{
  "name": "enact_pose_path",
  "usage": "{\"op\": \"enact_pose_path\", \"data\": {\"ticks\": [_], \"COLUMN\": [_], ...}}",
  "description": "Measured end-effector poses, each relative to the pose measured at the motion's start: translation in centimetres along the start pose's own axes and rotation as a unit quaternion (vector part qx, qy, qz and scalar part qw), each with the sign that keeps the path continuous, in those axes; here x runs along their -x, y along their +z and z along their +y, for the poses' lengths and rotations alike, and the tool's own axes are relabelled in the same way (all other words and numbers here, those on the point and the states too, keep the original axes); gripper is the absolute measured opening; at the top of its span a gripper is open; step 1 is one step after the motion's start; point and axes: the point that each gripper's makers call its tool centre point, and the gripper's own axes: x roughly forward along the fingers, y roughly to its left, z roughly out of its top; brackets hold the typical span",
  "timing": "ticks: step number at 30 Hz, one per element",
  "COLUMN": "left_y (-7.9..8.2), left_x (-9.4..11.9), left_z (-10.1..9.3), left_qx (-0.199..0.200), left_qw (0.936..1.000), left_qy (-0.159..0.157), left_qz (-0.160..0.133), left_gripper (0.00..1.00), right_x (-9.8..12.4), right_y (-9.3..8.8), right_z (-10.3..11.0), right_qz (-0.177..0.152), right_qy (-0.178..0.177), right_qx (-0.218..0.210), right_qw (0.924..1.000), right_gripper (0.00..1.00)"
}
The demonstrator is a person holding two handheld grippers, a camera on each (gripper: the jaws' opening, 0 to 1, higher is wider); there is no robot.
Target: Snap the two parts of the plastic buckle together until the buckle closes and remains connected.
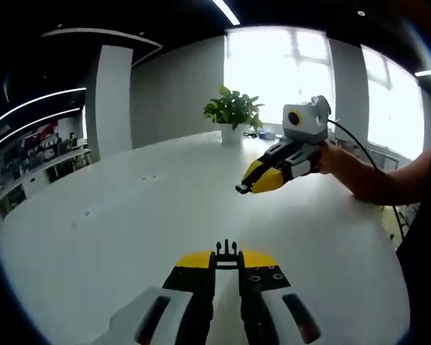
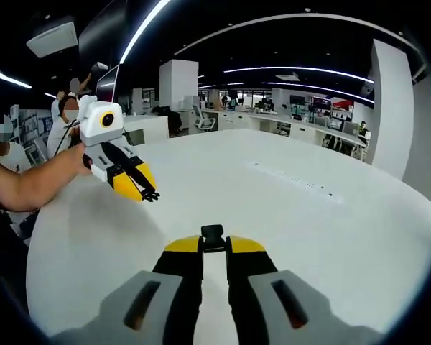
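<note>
In the left gripper view my left gripper [image 1: 226, 257] is shut on the pronged black buckle half [image 1: 226, 251], whose prongs stick out past the yellow tips. Across the white table [image 1: 129, 215] the right gripper [image 1: 246, 187] hangs in the air, held by a hand, with a small black piece [image 1: 241, 189] at its tip. In the right gripper view my right gripper [image 2: 213, 243] is shut on the black socket half of the buckle [image 2: 212, 233]. The left gripper [image 2: 148, 192] floats at the left with the pronged half [image 2: 151, 195] in its tip. The two halves are well apart.
A potted green plant [image 1: 233, 111] stands at the table's far edge before bright windows. A person's forearm [image 1: 377, 180] reaches in from the right. In the right gripper view, desks and people stand behind the table at the left [image 2: 65, 115].
</note>
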Motion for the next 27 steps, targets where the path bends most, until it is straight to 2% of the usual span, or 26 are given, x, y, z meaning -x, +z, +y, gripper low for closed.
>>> {"op": "enact_pose_path", "data": {"ticks": [11,27], "left_y": [-0.4,-0.8], "left_x": [0.6,1.1], "left_z": [-1.7,-2.1], "left_qx": [0.007,-0.002], "left_qw": [0.9999,0.9998], "left_qy": [-0.007,-0.017], "left_qz": [-0.001,0.006], "left_gripper": [0.09,0.1], "right_x": [0.0,-0.1], "right_y": [0.0,-0.1], "right_z": [1.4,2.7], "right_qz": [0.006,0.006], "right_qy": [0.011,0.032], "right_qx": [0.011,0.022], "right_qw": [0.9999,0.9992], "right_gripper": [0.1,0.1]}}
